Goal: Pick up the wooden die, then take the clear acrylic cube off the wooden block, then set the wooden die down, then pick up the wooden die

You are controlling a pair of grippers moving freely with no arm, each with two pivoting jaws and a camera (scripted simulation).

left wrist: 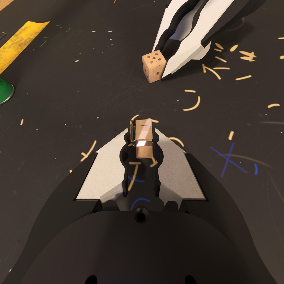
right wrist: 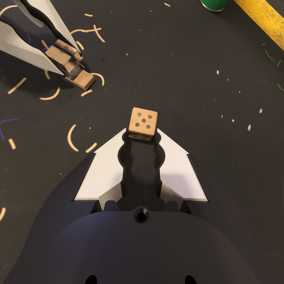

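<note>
— Dark, scratched desk lay under everything, marked with chalk strokes. What did the left claw do?

— It was clamped on the clear acrylic cube, which sat over the wooden block.

— And the right claw?

— Its fingers flanked the wooden die on the desk; whether they gripped it, I couldn't tell. Farther off stood a green can beside a yellow strip.

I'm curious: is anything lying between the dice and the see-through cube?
No objects: between the wooden die and clear acrylic cube, the left wrist view shows only dark tabletop with chalk marks.
</note>
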